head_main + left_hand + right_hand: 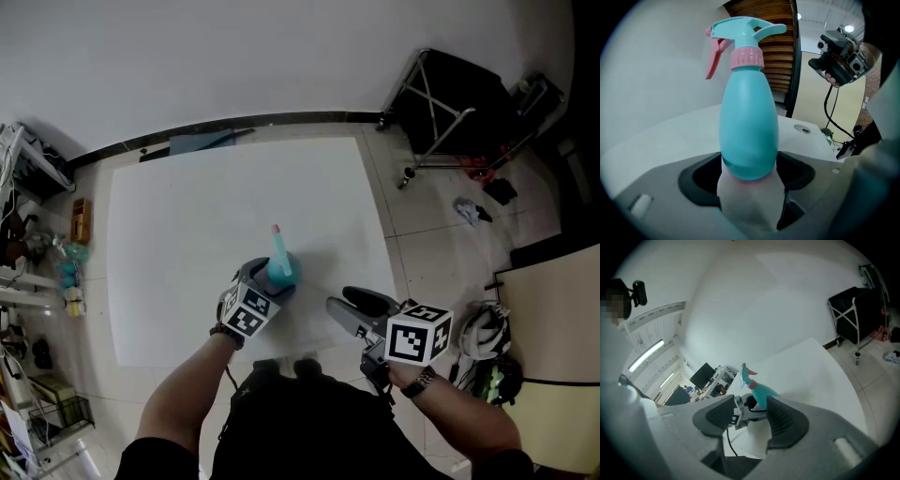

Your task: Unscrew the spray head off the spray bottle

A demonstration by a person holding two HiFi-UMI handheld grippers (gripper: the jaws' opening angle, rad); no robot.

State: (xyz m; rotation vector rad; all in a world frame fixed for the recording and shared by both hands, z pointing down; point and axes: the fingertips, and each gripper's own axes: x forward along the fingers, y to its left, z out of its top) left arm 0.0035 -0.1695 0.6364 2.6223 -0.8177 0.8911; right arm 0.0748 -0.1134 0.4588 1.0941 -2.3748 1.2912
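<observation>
A teal spray bottle (282, 267) stands upright on the white sheet (178, 234). Its teal spray head (740, 29) has a pink trigger and a pink collar. My left gripper (265, 286) is closed around the lower body of the bottle (749, 122), with a black pad on each side against it. My right gripper (356, 309) hovers to the right of the bottle, apart from it, jaws open and nothing between them. In the right gripper view the bottle (758, 390) and the left gripper (740, 409) show beyond the open jaws of my right gripper (746, 417).
A black folding cart on a metal frame (450, 103) stands on the tiled floor at the back right. Cluttered shelves (37, 253) line the left edge. A beige tabletop (562, 319) and a helmet (483, 328) are at the right.
</observation>
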